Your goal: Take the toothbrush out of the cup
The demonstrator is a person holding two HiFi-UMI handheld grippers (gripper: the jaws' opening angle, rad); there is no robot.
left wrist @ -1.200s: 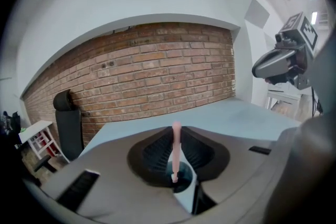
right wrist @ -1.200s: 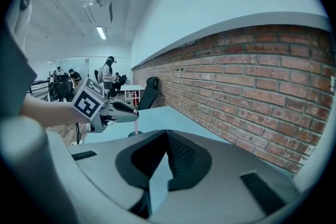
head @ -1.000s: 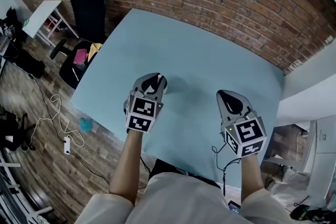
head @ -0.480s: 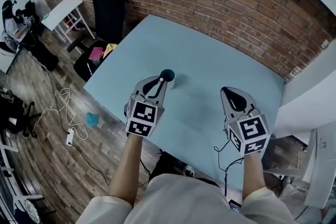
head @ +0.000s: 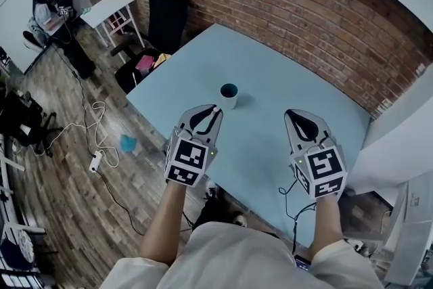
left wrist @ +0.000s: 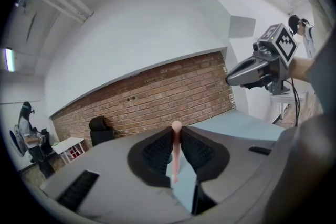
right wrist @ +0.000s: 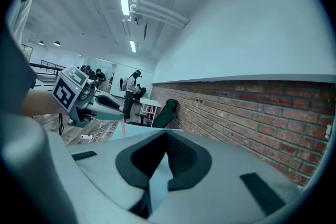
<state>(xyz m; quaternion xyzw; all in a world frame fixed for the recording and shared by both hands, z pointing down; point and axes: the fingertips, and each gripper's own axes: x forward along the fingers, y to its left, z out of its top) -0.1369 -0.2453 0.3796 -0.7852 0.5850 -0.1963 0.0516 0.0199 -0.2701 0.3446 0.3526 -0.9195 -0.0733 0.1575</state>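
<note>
Head view: A person is standing at a pale blue table, holding a gripper in each hand over its near edge. A white cup with a dark inside is sitting just ahead of the tips of the left gripper, apart from them. The right gripper is hovering well to the right of the cup. Nothing is sticking up past the cup's rim, and the toothbrush is too thin to make out here.

Left gripper view: The left gripper is pinching a slim pink toothbrush between its ribbed pads. A rounded end is poking just past the jaw tips, and the rest is running back between the jaws toward the camera. It is clear of the cup. Which end is carrying the bristles cannot be told. The right gripper is floating off to the right of these jaws.

Right gripper view: The right gripper is closing tip to tip on nothing. Far to the left of its jaws, the left gripper is showing, with the pink toothbrush hanging below its tips.

Handling, as a judgement: the toothbrush is looking light, stiff and smooth, so it is likely to swivel or slide in a narrow pinch. A hold near the middle of the handle, square across the pads, is looking safest.
</note>
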